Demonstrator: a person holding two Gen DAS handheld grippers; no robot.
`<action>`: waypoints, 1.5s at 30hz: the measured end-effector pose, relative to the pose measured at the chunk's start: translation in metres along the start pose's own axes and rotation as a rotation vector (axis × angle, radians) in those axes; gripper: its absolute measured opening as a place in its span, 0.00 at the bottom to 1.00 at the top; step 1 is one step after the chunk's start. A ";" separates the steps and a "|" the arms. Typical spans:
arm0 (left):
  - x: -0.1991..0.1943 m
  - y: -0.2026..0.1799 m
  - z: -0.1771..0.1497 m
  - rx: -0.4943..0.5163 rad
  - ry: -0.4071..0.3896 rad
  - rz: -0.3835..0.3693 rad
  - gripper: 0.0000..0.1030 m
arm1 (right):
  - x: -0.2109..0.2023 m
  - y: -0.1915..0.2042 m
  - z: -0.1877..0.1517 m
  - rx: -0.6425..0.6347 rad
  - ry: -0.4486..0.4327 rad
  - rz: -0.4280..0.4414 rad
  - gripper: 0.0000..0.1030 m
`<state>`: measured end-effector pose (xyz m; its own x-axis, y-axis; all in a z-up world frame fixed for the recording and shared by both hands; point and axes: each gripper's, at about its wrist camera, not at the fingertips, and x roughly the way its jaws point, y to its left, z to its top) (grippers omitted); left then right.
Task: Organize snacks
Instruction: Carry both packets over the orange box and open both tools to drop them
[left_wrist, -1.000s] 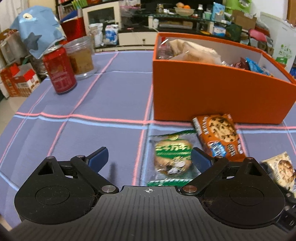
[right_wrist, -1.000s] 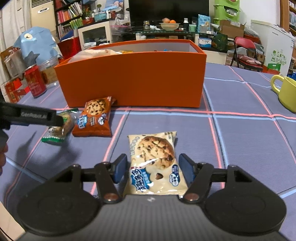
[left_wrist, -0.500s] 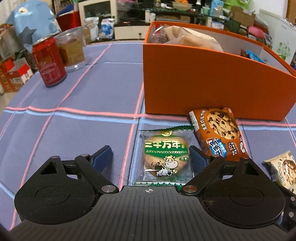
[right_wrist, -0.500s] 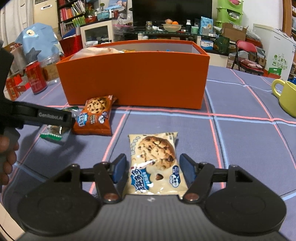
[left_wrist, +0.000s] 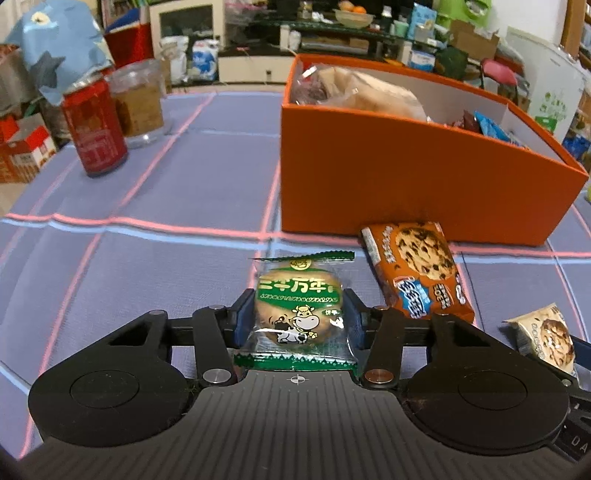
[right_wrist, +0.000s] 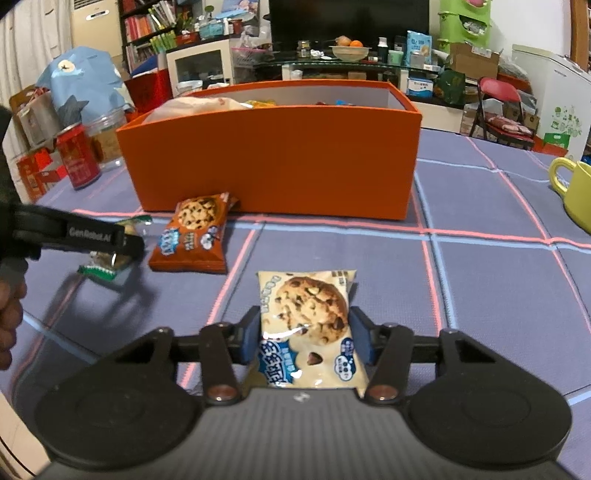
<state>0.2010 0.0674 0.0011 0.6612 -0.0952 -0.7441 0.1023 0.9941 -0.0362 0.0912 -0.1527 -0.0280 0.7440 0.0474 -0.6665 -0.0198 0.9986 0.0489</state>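
Before the orange box (left_wrist: 406, 177), the left gripper (left_wrist: 299, 314) pinches the green biscuit packet (left_wrist: 299, 317); the right gripper (right_wrist: 304, 339) pinches the cream cookie packet (right_wrist: 306, 328). Both packets should lift level, clearing the box's near wall before release.

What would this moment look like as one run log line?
left claw: shut on green cow-print biscuit packet | right claw: shut on cream chocolate-chip cookie packet | orange cardboard box: behind

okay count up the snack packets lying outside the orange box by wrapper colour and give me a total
Green wrapper: 1, the green biscuit packet in the left gripper.
Orange wrapper: 1, the orange cookie packet.
Cream wrapper: 1, the cream cookie packet in the right gripper.
Total: 3
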 end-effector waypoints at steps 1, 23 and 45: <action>-0.003 0.000 0.001 0.007 -0.012 0.011 0.12 | -0.001 0.002 0.000 -0.008 -0.005 -0.002 0.54; -0.034 -0.012 0.010 0.071 -0.092 0.100 0.12 | -0.040 0.019 0.020 -0.080 -0.143 -0.003 0.54; -0.044 -0.014 0.012 0.069 -0.114 0.085 0.12 | -0.041 0.019 0.020 -0.063 -0.126 0.015 0.54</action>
<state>0.1794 0.0571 0.0428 0.7492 -0.0196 -0.6621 0.0903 0.9932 0.0728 0.0739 -0.1361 0.0155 0.8210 0.0630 -0.5674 -0.0702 0.9975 0.0091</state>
